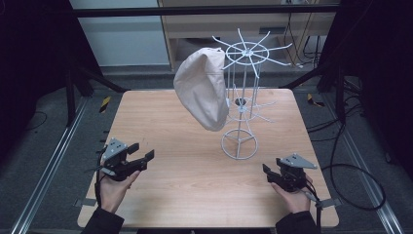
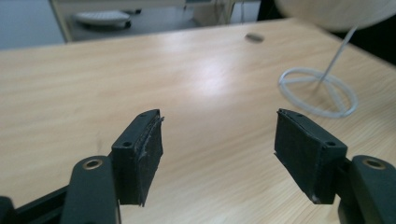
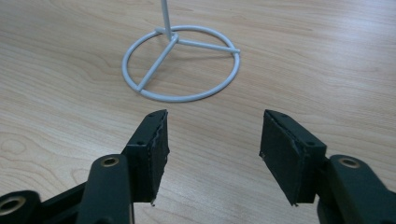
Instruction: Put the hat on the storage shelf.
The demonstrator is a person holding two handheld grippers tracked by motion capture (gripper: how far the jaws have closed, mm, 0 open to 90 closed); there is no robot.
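Note:
A white wire rack with spoke arms stands on the wooden table, right of centre. A beige cap hangs from one of its upper left arms. My left gripper rests low at the table's left front, open and holding nothing; its jaws frame bare wood, with the rack's ring base farther right. At the right front my right gripper is open too, nothing between its jaws, and the ring base lies just ahead.
A small dark hole marks the table behind the rack. Black frame legs and cables sit on the floor around the table. A wooden shelf unit stands beyond the far edge.

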